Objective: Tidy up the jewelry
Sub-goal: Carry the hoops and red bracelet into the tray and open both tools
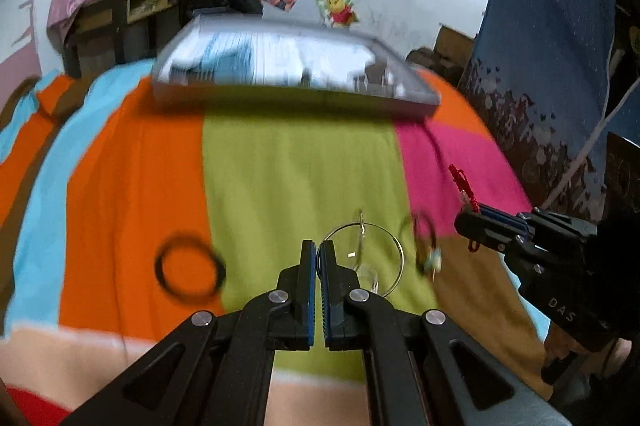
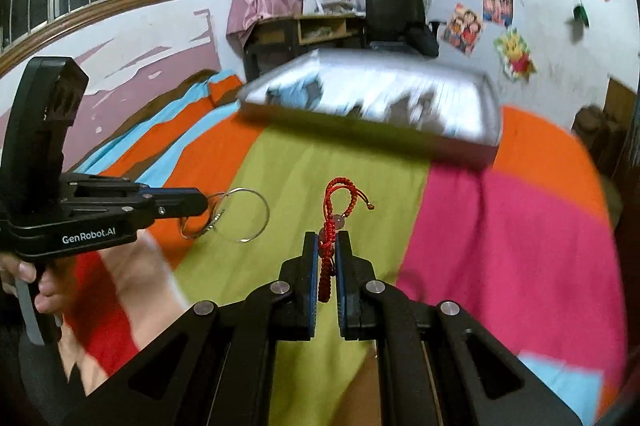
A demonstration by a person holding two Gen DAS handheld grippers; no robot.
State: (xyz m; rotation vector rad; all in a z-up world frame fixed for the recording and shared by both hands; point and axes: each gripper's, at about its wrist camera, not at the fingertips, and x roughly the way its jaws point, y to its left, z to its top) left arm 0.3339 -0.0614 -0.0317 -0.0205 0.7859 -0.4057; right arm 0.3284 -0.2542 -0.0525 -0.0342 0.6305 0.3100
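1. While both views are blurred by motion, the left gripper [image 1: 319, 250] sits at lower centre of its own view with its pads pressed together on a thin silver hoop [image 1: 362, 258], which hangs just ahead of the fingertips over the green stripe of the striped blanket [image 1: 140, 186].
2. In the right wrist view the same left gripper [image 2: 204, 204] enters from the left edge, the silver hoop [image 2: 244, 214] dangling from its tip; a hand [image 2: 36, 286] grips its handle at lower left.
3. The right gripper [image 2: 327, 242] at lower centre of its view is clamped on a red braided cord bracelet [image 2: 340, 202], whose loop rises above the fingertips while its tail runs down between the pads.
4. In the left wrist view the right gripper [image 1: 466, 222] comes in from the right edge, the red braided cord bracelet [image 1: 462, 182] standing up from its tip.
5. A black ring [image 1: 188, 270] lies on the orange stripe, left of the left gripper.
6. A small bracelet [image 1: 424, 246], too blurred to detail, lies right of the hoop.
7. A grey tray-like box [image 1: 296, 66] rests on the blanket at upper centre; its contents cannot be made out.
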